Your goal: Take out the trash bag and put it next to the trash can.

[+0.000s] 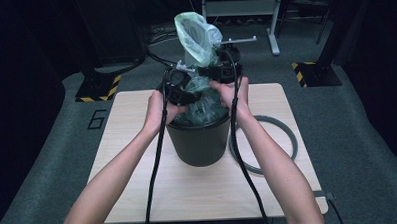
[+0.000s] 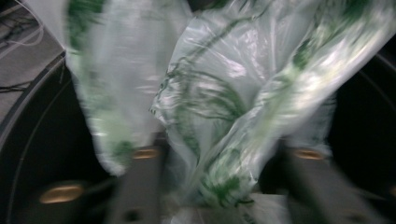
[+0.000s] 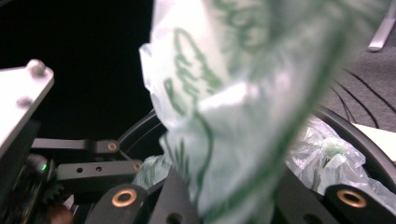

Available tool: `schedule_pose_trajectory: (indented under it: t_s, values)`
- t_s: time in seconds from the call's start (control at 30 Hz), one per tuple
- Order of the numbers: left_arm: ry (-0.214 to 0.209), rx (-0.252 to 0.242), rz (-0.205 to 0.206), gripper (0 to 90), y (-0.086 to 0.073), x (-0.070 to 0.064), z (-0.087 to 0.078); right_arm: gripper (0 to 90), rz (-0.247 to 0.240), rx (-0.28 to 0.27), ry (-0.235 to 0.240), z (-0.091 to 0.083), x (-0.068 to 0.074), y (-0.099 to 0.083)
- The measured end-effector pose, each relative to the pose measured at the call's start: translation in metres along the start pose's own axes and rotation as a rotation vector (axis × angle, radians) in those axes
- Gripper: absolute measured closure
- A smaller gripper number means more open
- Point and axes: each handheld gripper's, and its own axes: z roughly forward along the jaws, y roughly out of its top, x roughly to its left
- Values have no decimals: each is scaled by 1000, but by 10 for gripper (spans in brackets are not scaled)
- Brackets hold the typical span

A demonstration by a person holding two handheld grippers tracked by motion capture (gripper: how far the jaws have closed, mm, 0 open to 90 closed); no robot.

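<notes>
A dark room with grey carpet surrounds a light wooden table; yellow-and-black striped stand feet sit on the floor at ten and two o'clock from it, and a white metal frame stands at twelve o'clock.

Near the table's middle stands a dark round bin. A grey ring lies flat on the table at three o'clock from the bin, partly hidden behind the person's right forearm.

A pale green plastic bag rises out of the bin's mouth, its upper part standing upright above both grippers with the open mouth at twelve o'clock. The rest of the bag is crumpled inside the bin.

The left gripper is over the bin's rim at about eleven o'clock, held by the left hand. In the left gripper view its black jaws stand on either side of a gathered fold of the bag, which passes between them; the picture is blurred, so I cannot tell whether they pinch the plastic or merely flank it.

The right gripper sits at about one o'clock over the rim, in the right hand, just beside the bag's neck. In the right gripper view the bag comes up from between the jaws, which appear pressed on the plastic at the bottom edge. The left gripper's grey plate shows at nine o'clock there, and more crumpled bag lies inside the bin's rim at four o'clock.

Black cables trail from both grippers along the forearms toward six o'clock.
</notes>
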Motion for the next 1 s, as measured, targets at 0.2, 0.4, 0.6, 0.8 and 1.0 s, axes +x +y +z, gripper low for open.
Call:
schedule_pose_trajectory:
  t_s: [0.2,0.4,0.6,0.8,1.0]
  values:
    - [2,1,24,879,2,6,3,881,-1,19,10,-3,-9,-5]
    - [-7,-28,0,885,4,13,0,843,-62,39,-22,-4,-11,-10]
    - [-40,-44,-16,882,6,15,-3,888,-63,29,-9,-6,-9,-10]
    - [-86,-26,-24,409,4,11,0,895,-30,-24,18,-12,-5,-5]
    - [-34,27,24,262,9,-2,6,897,-3,-64,62,-13,9,0]
